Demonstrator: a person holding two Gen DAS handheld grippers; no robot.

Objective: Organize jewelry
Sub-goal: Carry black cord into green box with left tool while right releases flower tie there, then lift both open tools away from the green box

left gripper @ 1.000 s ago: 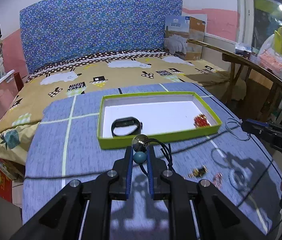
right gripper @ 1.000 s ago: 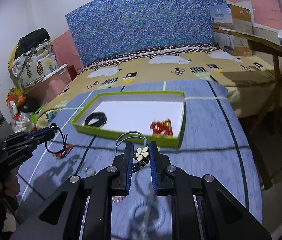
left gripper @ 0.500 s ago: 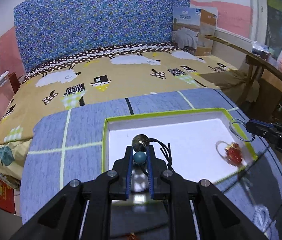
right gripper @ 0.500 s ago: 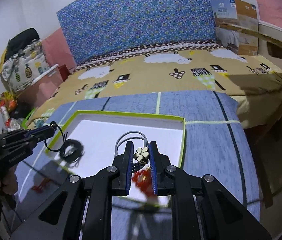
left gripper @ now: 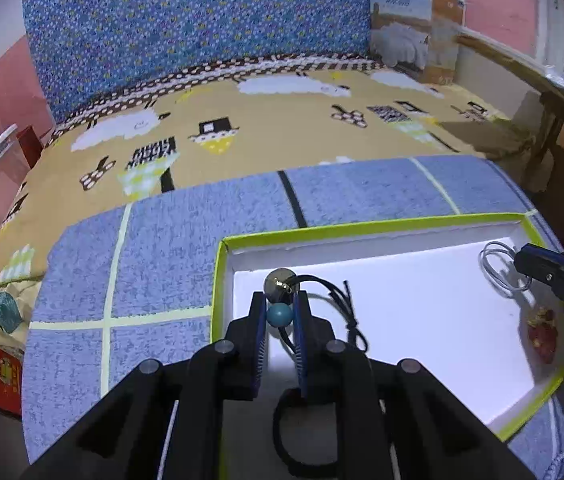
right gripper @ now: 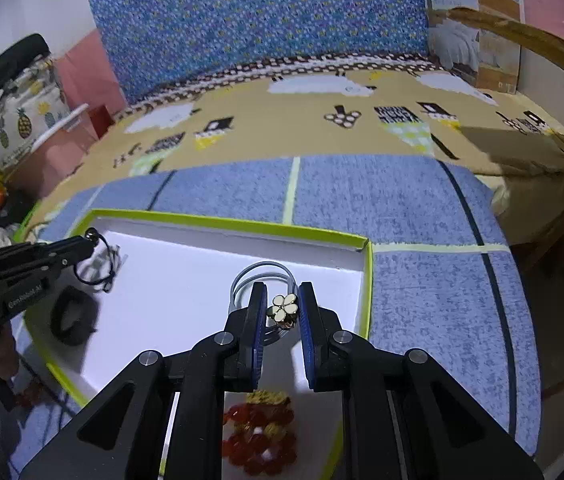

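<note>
left gripper (left gripper: 279, 314) clamps bead cord (left gripper: 279, 314) over tray (left gripper: 382, 226) | right gripper (right gripper: 282, 310) pinches flower bangle (right gripper: 285, 307) above tray | release low, clear of red beads (right gripper: 259, 436)

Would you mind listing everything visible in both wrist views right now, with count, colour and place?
Tray: one, green rim, white inside, on the blue mat.
Mat: one, blue with pale lines, over the bed.
Cord necklace: one, black cord with silver and teal beads, pinched over the tray's left part.
Flower bangle: one, silver wire with white flower charm, pinched over the tray's right part.
Black band: one, lying in the tray at its left.
Red bead piece: one, red and gold, lying in the tray at its right.
Bedspread: one, tan with sheep.
Headboard: one, blue floral.
Cardboard box: one, on the bed.
Left gripper: black, shut.
Right gripper: black, shut.
</note>
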